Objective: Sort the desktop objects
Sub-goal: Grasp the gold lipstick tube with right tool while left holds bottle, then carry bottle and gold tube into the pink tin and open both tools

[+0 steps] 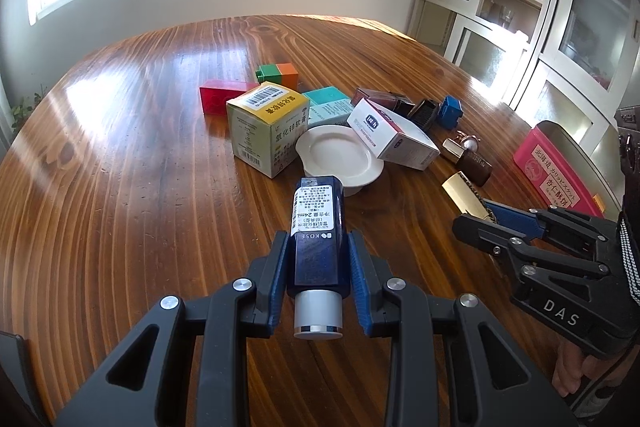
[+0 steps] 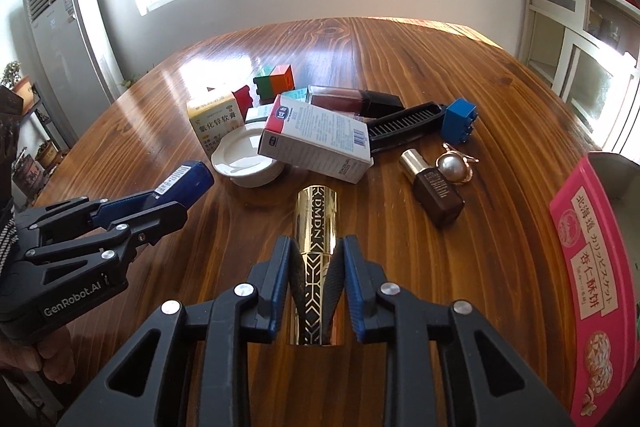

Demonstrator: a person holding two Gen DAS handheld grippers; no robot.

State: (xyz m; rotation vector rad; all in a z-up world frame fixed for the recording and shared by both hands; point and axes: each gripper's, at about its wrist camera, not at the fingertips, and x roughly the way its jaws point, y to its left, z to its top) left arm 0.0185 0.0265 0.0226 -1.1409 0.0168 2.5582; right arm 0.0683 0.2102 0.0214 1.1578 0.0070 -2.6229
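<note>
A dark blue bottle (image 1: 316,227) is clamped in the left hand-held gripper (image 1: 318,267), and a gold tube (image 2: 316,259) is gripped in the right hand-held gripper (image 2: 316,267), both above the bench (image 1: 140,167). Toward the bench's middle, a white dish (image 1: 340,155) is crowded by a leaning white carton (image 1: 394,139) and a yellow-topped box (image 1: 268,127); a pink tin (image 2: 592,287) is set at the right edge.

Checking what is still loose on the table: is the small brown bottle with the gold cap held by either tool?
No, the brown bottle lies free on the table, beside the pearl ornament.
</note>
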